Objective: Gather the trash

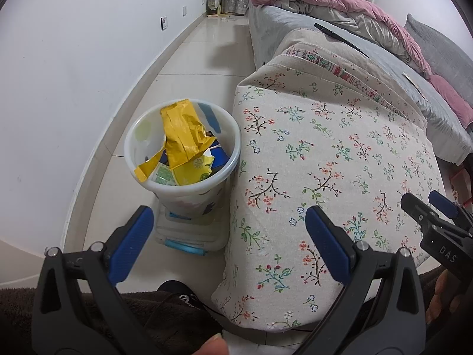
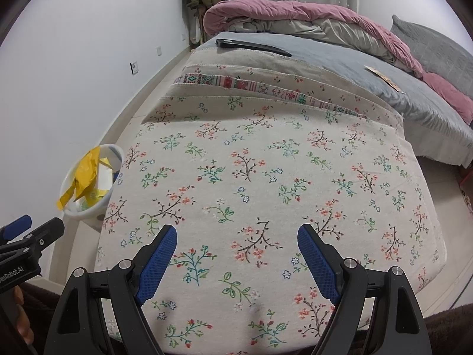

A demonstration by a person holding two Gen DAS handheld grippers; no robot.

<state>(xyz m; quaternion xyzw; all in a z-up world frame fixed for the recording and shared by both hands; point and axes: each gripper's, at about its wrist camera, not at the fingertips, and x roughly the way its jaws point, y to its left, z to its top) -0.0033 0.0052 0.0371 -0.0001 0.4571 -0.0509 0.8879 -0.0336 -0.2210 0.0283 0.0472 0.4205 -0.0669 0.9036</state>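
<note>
1. White wall and pale floor tiles frame a bedroom corner, where a floral-covered surface (image 2: 266, 177) fills most of both views and a bed with a pink quilt (image 2: 310, 17) lies beyond it.
2. Landmark for everything else is the white bin (image 1: 183, 189), which stands on the floor, touching or just beside the floral surface's edge (the left wrist view shows this best).
3. Inside the bin sits the trash: a crumpled yellow wrapper (image 1: 183, 130) poking above the rim, with blue and green-printed packets under it.
4. On the floral surface beside the bin I see no loose litter; a small tan scrap (image 2: 384, 78) lies on the grey bedsheet, well apart from the bin.
5. Left gripper (image 1: 227, 222) hovers near the bin, jaws spread wide and empty; right gripper (image 2: 236, 242) hangs over the floral surface, farther from the bin, also released and holding nothing.
6. Risk, as I judge it: the yellow wrapper stands tall and light, so a passing finger could flick it out.
7. Another: the bin looks light and stands on a flat container, so a nudge might tip it.
</note>
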